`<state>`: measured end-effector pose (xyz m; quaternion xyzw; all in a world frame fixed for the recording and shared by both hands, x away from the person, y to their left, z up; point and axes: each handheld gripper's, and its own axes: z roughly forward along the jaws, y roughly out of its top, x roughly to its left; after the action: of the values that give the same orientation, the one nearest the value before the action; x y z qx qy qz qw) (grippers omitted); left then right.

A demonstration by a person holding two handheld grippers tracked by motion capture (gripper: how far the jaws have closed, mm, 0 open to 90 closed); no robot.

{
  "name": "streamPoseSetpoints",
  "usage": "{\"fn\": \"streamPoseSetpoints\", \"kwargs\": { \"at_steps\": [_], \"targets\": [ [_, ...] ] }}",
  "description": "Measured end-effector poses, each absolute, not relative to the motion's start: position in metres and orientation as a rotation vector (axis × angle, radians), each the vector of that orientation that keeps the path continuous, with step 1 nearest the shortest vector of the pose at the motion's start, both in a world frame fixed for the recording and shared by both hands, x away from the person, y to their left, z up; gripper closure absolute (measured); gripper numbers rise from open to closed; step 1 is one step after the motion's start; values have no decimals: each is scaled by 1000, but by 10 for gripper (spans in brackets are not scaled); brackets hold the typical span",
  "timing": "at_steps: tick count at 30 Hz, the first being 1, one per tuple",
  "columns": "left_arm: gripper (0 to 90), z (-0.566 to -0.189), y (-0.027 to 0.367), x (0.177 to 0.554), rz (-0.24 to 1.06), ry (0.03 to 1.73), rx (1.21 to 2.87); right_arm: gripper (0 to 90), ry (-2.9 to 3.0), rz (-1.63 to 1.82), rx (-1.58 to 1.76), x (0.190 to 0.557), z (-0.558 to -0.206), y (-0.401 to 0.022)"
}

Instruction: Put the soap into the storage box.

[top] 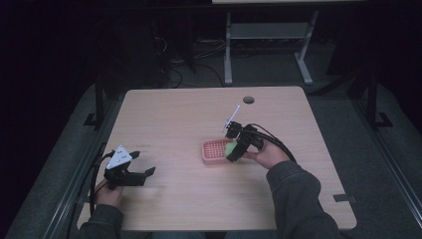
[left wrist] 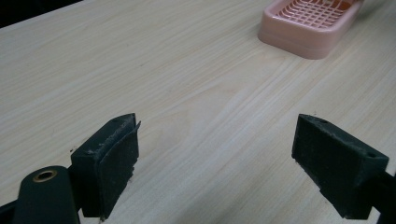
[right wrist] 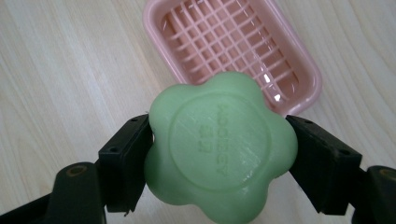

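right gripper (right wrist: 219,154) jaws clamp green soap (right wrist: 219,147).

Dim lab: bare desk (top: 174,114), floor cables (top: 171,62)

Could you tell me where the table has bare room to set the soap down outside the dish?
Bare wood lies between the left tongs and the pink dish, and behind the dish. It is crowded at the dish, where the right tongs hold the green soap.

My right gripper (right wrist: 219,154), with black jaws, is gripping a pale green flower-shaped soap (right wrist: 219,149) stamped with raised lettering. Just beyond it is sitting a pink soap dish (right wrist: 299,60) with a grid-patterned floor, on a light wood-grain table (right wrist: 60,70).
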<state>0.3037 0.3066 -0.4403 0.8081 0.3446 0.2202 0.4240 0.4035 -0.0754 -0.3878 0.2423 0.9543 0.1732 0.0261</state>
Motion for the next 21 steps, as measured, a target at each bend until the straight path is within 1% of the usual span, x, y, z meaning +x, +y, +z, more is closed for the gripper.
{"fn": "streamPoseSetpoints", "kwargs": {
  "at_steps": [11, 21],
  "targets": [
    [144, -440, 307, 304, 551, 861, 2021, 259, 2969, 518, 749, 411, -393, -67],
    [144, -441, 307, 304, 547, 862, 2018, 259, 2958, 524, 713, 419, -384, -51]
  ]
}}
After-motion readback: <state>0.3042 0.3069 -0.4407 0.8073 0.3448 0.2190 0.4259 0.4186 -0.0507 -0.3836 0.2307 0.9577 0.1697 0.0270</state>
